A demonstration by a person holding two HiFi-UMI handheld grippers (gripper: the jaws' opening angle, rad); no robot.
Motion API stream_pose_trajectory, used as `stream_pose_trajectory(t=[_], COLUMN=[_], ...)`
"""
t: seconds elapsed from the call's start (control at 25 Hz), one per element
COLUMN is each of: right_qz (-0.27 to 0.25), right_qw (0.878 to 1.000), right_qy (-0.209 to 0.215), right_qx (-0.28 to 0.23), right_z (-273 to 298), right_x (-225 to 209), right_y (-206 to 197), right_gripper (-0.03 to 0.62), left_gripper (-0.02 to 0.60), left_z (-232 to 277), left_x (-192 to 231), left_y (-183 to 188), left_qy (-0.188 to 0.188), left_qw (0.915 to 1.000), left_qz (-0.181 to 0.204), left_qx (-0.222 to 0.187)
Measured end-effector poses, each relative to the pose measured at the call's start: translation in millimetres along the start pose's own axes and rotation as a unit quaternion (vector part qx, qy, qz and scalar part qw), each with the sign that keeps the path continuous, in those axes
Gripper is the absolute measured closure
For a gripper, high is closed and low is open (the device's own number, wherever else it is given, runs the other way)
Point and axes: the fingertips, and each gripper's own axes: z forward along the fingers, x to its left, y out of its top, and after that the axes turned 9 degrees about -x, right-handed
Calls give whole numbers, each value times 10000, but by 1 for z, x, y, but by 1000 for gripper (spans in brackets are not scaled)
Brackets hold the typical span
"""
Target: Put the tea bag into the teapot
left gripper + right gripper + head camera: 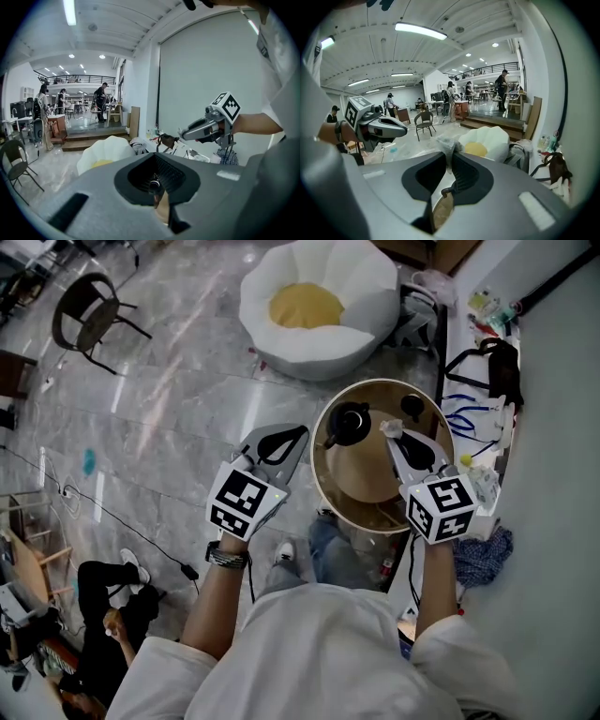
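Observation:
A black teapot stands open on the round wooden table, and its lid lies to the right of it. My right gripper is over the table just right of the teapot, shut on a crinkled pale tea bag. That tea bag sticks up between the jaw tips in the right gripper view. My left gripper hangs just left of the table's rim with its jaw tips together and nothing in them. From the left gripper view, the right gripper shows at upper right.
A white flower-shaped beanbag with a yellow middle lies on the marble floor beyond the table. A cluttered white counter runs along the right, with a blue cloth. A dark chair stands far left. A person sits at lower left.

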Motion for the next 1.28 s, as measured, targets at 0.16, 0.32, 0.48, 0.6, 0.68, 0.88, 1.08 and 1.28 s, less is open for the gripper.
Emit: stream_pose_trajectory(t=[0.16,0.32,0.48,0.6,0.68,0.88,1.08,1.28], right_qz=[67,169,194,171,159,118,99,20], right_qw=[9993,9980,9963,9948,9935,9891,9817,9734], right_qy=[177,224,265,348,404,520,641,698], right_qx=[317,569,799,945,1055,1370,1790,2180], right_z=[27,45,62,77,86,113,137,155], right_x=[-14,-30,-43,-51,-55,-61,-63,-67], right_y=[-31,-54,-75,-91,-100,-126,-164,-197], right_gripper=[546,546,546,546,546,546,546,546], left_gripper=[577,577,577,577,577,577,577,577], left_z=[19,36,49,54,57,62,65,63], left_x=[12,27,33,35,38,47,46,46], left_y=[-15,-32,-51,-67,-74,-89,-104,-117], left_qy=[117,311,351,396,454,537,516,566], left_qw=[9998,9988,9979,9972,9964,9947,9940,9926], left_qz=[-112,-296,-438,-494,-547,-718,-793,-885], left_qx=[88,214,326,408,452,504,554,601])
